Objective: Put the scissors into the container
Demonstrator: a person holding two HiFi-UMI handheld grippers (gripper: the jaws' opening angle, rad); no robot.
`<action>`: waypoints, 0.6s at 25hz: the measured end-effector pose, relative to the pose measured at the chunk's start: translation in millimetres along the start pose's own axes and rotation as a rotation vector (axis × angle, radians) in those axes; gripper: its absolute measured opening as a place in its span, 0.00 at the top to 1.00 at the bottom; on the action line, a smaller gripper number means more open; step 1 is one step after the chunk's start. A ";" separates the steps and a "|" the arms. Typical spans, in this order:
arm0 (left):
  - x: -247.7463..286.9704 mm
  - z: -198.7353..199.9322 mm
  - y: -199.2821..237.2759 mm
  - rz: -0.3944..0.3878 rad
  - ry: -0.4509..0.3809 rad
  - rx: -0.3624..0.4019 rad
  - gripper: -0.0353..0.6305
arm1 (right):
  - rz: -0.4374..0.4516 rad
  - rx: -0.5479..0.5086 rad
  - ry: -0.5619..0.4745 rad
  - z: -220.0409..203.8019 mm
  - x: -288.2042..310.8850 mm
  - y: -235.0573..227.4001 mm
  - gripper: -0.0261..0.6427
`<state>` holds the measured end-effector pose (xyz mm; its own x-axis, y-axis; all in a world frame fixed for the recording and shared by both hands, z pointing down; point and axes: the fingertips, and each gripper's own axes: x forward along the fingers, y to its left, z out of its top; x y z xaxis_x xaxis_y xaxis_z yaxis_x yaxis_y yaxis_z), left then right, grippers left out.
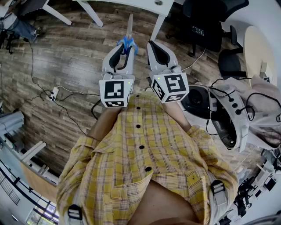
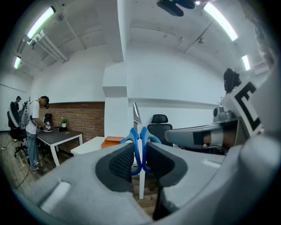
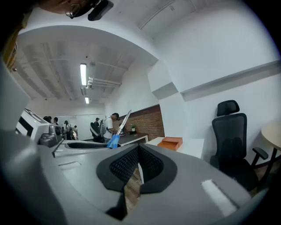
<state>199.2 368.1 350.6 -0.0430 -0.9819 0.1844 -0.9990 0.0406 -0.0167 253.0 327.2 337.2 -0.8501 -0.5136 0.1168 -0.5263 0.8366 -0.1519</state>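
Observation:
My left gripper (image 1: pixel 125 47) (image 2: pixel 140 154) is shut on the blue handles of the scissors (image 1: pixel 128 39) (image 2: pixel 139 136), whose blades point up and away from me. The same scissors (image 3: pixel 117 129) show at the left in the right gripper view. Close beside it on the right, my right gripper (image 1: pixel 151 46) (image 3: pixel 137 162) is shut with nothing between its jaws. Both are held in front of my chest, above the wooden floor (image 1: pixel 66 61). No container is in view.
A white table (image 1: pixel 131 6) stands ahead, with an orange box (image 2: pixel 115 140) (image 3: pixel 170 143) on it. Black office chairs (image 1: pixel 206 22) and a round table (image 1: pixel 259 48) are at the right. Cables (image 1: pixel 61 94) cross the floor. People stand at a far desk (image 2: pixel 57 137).

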 end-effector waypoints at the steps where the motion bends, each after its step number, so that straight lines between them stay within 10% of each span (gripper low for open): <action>1: -0.5 -1.1 -1.9 0.001 0.000 -0.001 0.81 | 0.000 -0.001 0.001 -1.2 -1.7 -1.0 0.95; 15: 4.2 1.2 -30.5 0.048 0.011 -0.001 0.81 | 0.053 0.020 -0.004 -0.1 -21.3 -23.4 0.95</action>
<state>229.5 362.5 350.7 -0.0907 -0.9768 0.1938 -0.9959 0.0875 -0.0248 283.4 318.6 338.4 -0.8770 -0.4691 0.1042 -0.4804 0.8589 -0.1775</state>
